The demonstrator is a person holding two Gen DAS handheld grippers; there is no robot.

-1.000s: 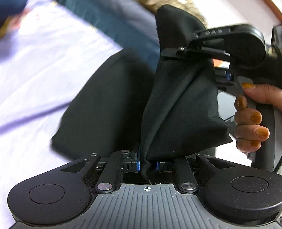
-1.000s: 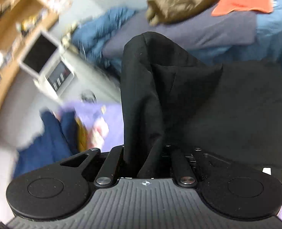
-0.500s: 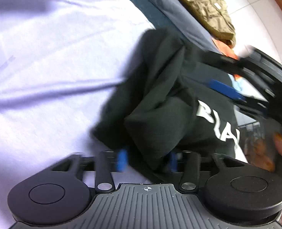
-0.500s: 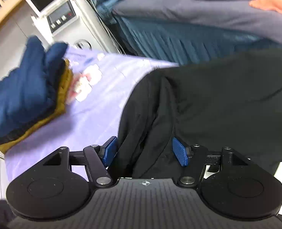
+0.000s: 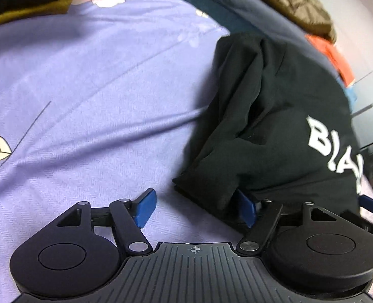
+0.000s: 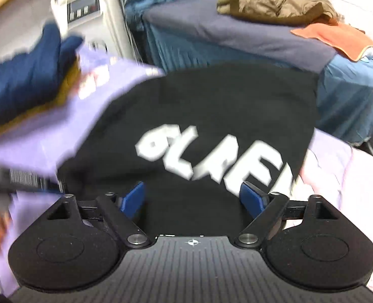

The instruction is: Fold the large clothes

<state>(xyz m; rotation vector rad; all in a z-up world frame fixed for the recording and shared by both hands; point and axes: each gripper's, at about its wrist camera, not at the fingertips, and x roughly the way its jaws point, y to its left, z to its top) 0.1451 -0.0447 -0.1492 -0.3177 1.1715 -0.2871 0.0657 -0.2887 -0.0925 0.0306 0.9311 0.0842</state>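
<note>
A black garment with white lettering (image 5: 282, 126) lies folded on the purple sheet (image 5: 85, 101). My left gripper (image 5: 196, 208) is open; the garment's near corner lies just in front of its right blue pad, the left pad over bare sheet. In the right wrist view the same black garment (image 6: 211, 131) lies flat with the lettering up. My right gripper (image 6: 194, 199) is open, its blue pads apart on either side of the garment's near edge. The view is blurred.
A stack of folded navy and mustard clothes (image 6: 27, 85) sits at the sheet's far left corner. Behind stands another bed (image 6: 237, 40) with an olive jacket (image 6: 274, 0) and an orange cloth (image 6: 335, 38). A white machine (image 6: 85, 7) stands at the back left.
Both grippers held the black garment lifted a second ago. They lowered it onto the sheet and opened; the garment now lies folded with the lettering up.
</note>
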